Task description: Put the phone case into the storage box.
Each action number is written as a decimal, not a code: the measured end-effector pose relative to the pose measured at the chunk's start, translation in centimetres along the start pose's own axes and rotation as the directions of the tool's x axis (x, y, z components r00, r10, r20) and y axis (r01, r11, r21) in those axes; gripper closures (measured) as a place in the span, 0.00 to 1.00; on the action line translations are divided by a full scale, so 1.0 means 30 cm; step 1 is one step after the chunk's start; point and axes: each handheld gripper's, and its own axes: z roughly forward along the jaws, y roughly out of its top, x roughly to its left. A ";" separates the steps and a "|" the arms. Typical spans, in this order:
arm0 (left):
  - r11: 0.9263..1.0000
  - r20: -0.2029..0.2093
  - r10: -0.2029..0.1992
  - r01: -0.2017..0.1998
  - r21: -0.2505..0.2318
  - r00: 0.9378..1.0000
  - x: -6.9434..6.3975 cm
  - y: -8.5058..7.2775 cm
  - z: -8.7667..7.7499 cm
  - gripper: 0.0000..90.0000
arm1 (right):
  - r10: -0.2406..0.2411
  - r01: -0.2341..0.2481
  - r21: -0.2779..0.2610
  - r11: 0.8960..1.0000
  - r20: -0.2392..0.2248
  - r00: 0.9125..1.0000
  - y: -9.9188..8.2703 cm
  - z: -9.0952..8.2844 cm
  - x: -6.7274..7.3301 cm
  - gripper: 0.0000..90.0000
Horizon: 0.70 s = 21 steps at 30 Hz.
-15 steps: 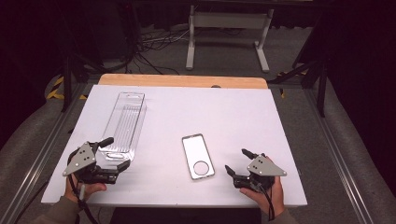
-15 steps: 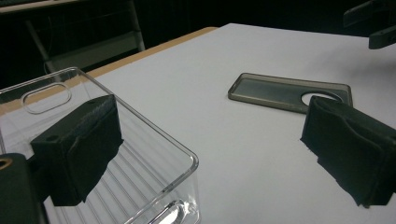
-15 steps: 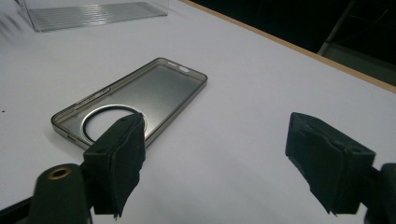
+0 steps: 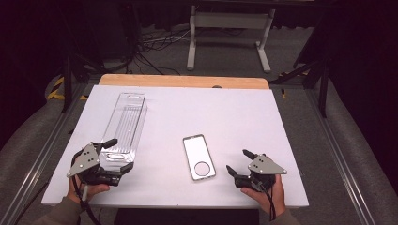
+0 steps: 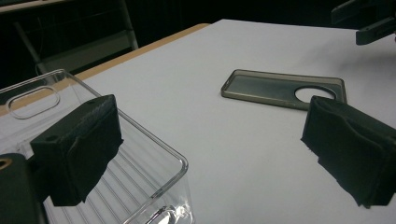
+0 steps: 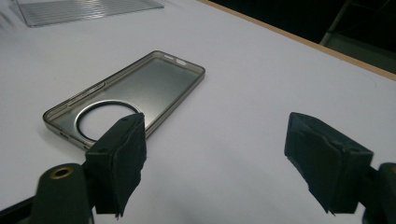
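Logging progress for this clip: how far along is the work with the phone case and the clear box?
Early stage. Nothing looks done: the phone case lies flat on the table, apart from the clear box. The left gripper stands open at the box's near end; the right gripper is open beside the case. Grasping and moving remain.

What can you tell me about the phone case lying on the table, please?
The phone case is a thin, see-through shell with a smoky grey tint, apparently soft plastic. It has rounded corners, a low raised rim with small cut-outs, and a large round camera hole near the end closest to the person. It is empty and lies flat, open side up, on the white table, lengthwise away from the person and slightly tilted. It sits between the two grippers, nearer the right gripper; nothing touches it except the table.
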 end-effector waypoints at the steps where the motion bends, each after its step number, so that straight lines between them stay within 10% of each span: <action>1: 1.000 0.003 0.001 -0.001 0.001 1.000 -0.001 0.000 0.001 0.06 | 0.004 -0.004 0.002 1.000 0.006 1.000 0.005 0.001 -0.003 0.24; 12: 1.000 0.019 0.021 -0.021 0.008 1.000 -0.006 0.000 0.001 0.06 | 0.026 -0.026 0.011 1.000 -0.018 0.999 0.061 0.025 -0.011 0.32; 21: 0.999 0.030 0.030 -0.030 0.018 0.999 -0.012 0.002 0.004 0.06 | -0.014 0.014 0.002 1.000 -0.153 0.988 0.151 0.093 -0.009 0.71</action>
